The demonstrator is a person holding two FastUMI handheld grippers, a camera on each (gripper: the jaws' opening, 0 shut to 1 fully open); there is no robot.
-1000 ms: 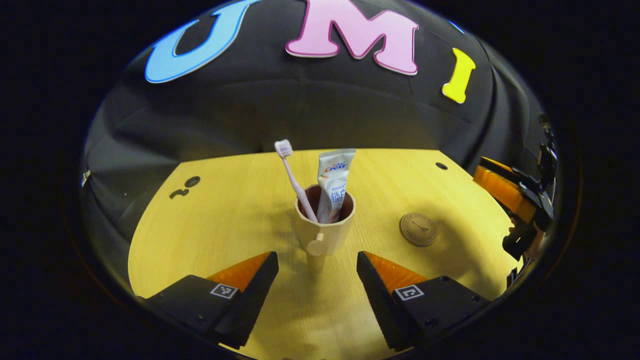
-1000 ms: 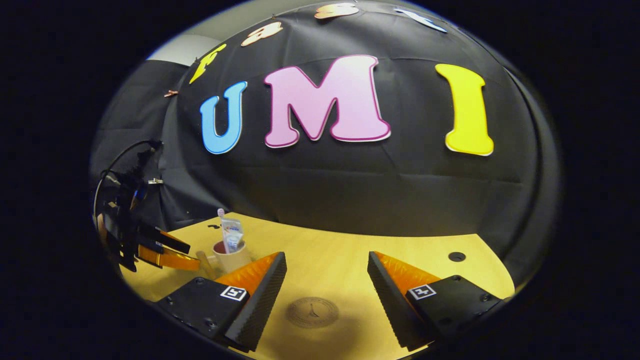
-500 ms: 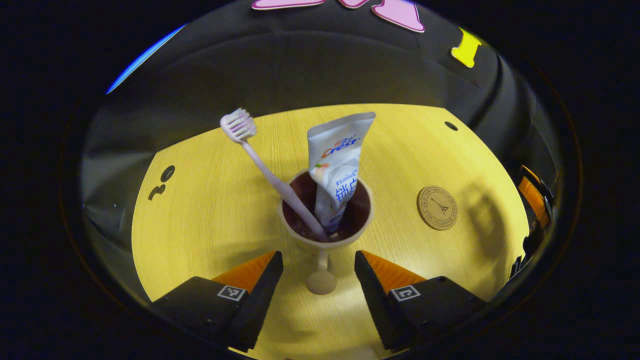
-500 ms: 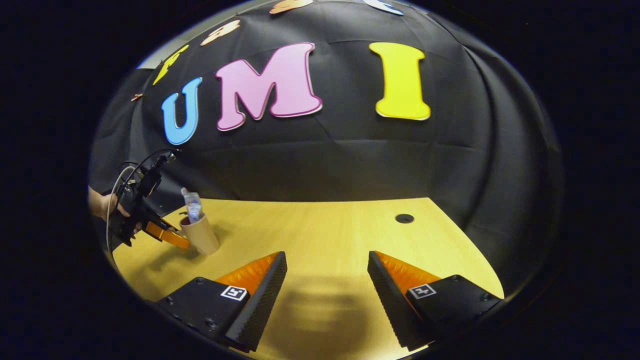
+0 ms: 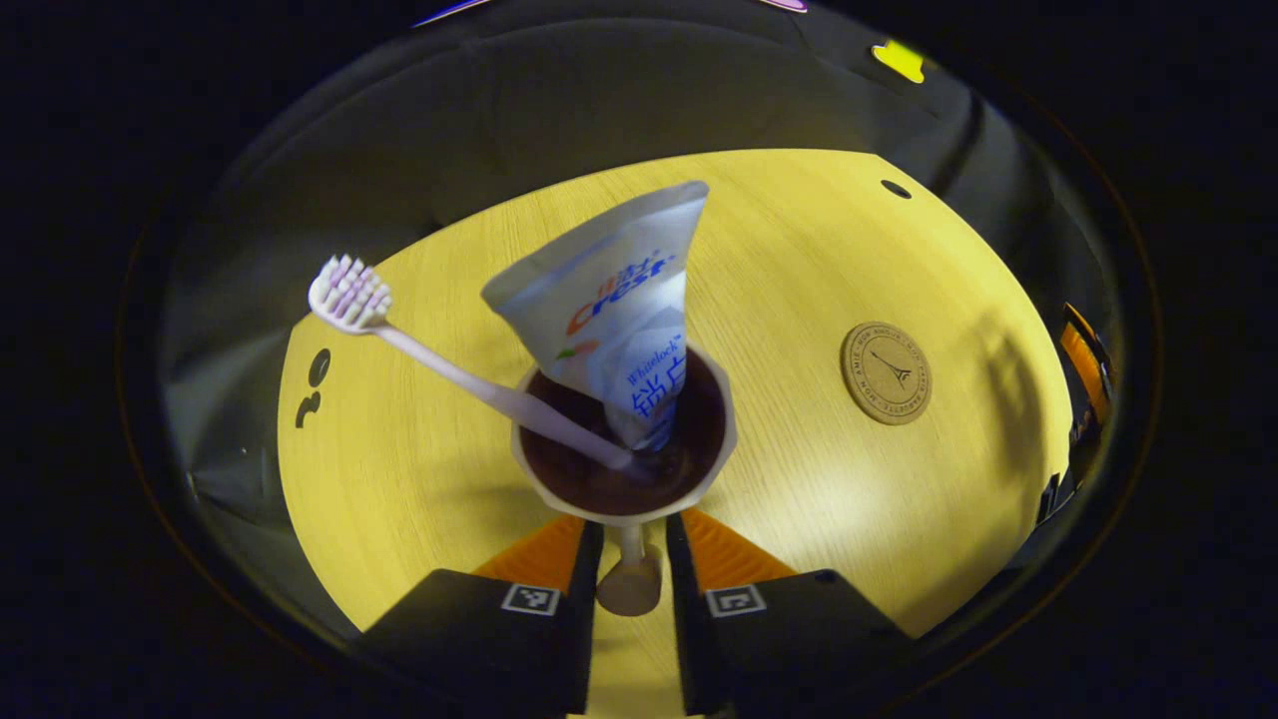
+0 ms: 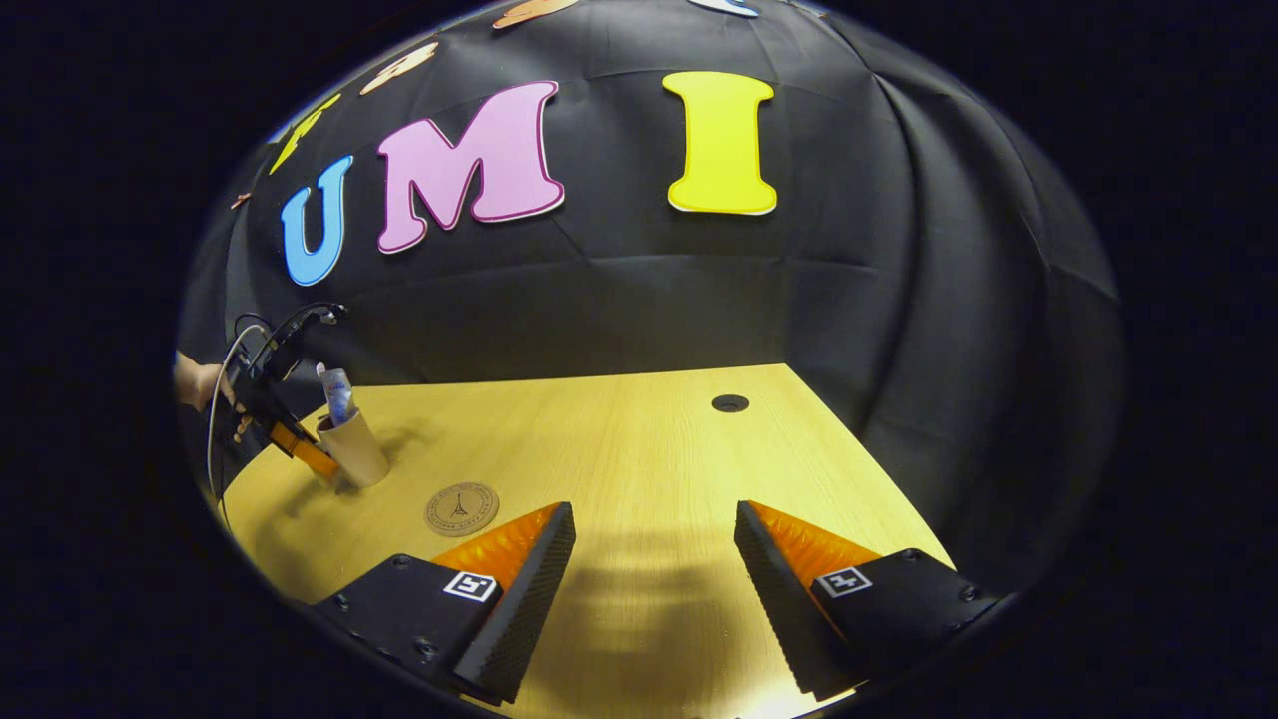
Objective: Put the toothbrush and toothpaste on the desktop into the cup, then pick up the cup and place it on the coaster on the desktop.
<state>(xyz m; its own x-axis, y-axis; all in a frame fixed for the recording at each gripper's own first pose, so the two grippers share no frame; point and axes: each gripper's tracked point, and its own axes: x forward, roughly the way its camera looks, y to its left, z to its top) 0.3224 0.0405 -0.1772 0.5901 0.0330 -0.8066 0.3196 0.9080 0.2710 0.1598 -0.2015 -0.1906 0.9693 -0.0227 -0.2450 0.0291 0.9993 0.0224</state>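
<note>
Cup [image 5: 624, 444] stands on the table [image 5: 799, 499] right ahead of your left hand-held gripper [image 5: 631, 589], toothbrush [image 5: 449, 364] and toothpaste [image 5: 619, 310] leaning out of it. The fingers sit nearly together around the cup's handle [image 5: 629, 584]; whether they press it I cannot tell. Coaster [image 5: 886, 372] lies to the right, open table between. Your right hand-held gripper [image 6: 649, 589] hangs spread, well apart.
</note>
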